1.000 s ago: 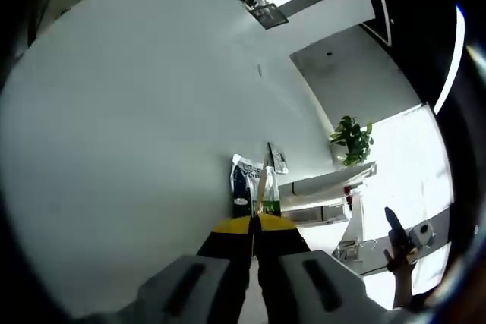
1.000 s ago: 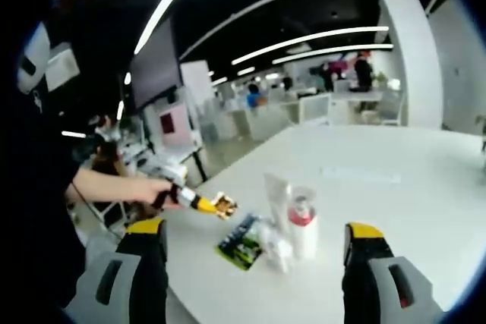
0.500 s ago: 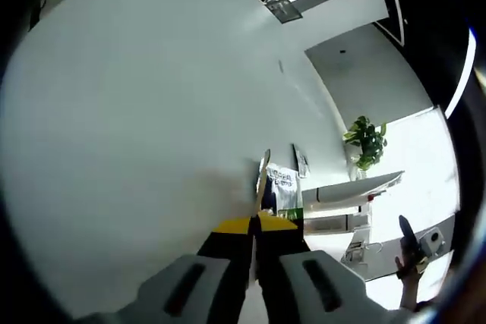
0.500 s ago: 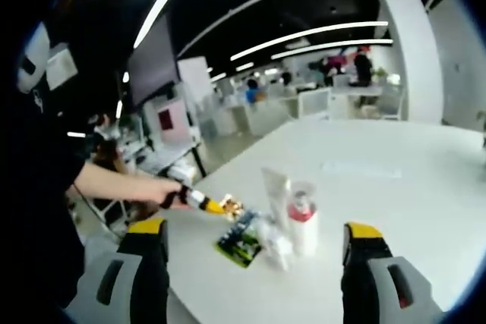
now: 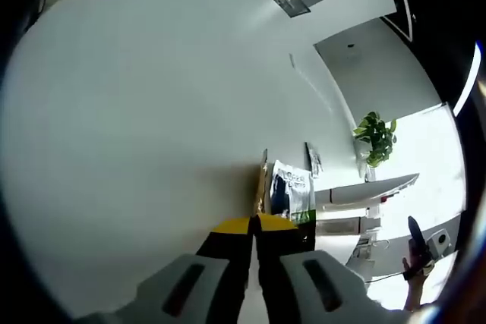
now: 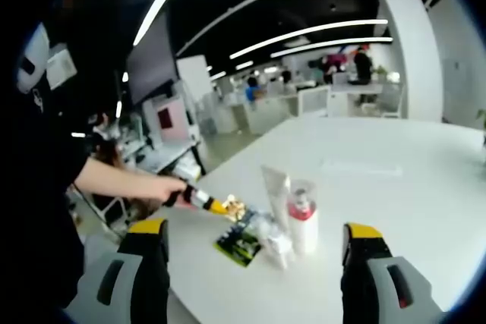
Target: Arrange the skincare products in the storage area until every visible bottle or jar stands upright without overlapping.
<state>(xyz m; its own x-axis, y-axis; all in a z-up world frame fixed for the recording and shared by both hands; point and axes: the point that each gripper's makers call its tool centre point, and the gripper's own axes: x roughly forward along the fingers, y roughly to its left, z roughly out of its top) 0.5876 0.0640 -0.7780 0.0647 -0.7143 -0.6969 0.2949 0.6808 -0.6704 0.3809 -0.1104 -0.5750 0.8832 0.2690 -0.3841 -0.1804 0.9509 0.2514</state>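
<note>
Products cluster near the edge of the white bench [image 6: 395, 187]. Left of the red-capped bottle [image 6: 304, 220] stands a pale tube [image 6: 276, 187], beside which a dark sachet [image 6: 241, 239] lies flat. The left gripper [image 6: 228, 206] reaches in from the sachet's left, jaws closed on a thin tan item [image 5: 262, 180]. The right gripper [image 6: 254, 242] hangs jaws wide apart, empty, the cluster between them.

A wide white worktop [image 6: 395, 187] is carrying a small cluster of skincare items near its front edge. A bottle [image 6: 303, 218] with a red band is standing upright, a pale tube [image 6: 276, 187] touching it at nine o'clock. A dark sachet [image 6: 241, 239] is lying flat at seven o'clock of the tube.
</note>
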